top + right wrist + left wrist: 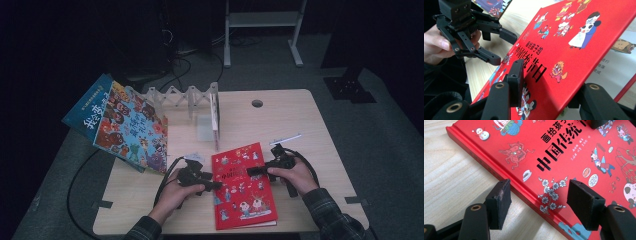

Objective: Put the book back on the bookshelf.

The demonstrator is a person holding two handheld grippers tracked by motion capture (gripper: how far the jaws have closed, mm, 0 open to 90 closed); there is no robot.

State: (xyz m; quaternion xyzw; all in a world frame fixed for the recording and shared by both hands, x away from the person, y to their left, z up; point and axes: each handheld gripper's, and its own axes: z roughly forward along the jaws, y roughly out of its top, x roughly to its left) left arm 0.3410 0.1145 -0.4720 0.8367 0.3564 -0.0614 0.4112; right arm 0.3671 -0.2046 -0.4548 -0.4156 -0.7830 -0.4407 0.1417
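A red picture book (242,187) lies on the wooden table (310,125) in front of me. My left gripper (216,186) is at the book's left side, open; in the left gripper view its pads (499,202) stand on either side of the spine edge (506,176) without touching it. My right gripper (252,171) reaches in from the book's right. In the right gripper view the red cover (574,42) is raised, with a printed page (621,50) showing under it. One jaw lies above the cover and the other below it, standing wide apart and not pinching. The left gripper (504,48) faces it.
A white folding rack (182,95) stands at the table's back with a thin book (216,117) upright in it. Two large picture books (130,125) lean at the back left, over the table's edge. A small white strip (285,139) lies behind the right hand.
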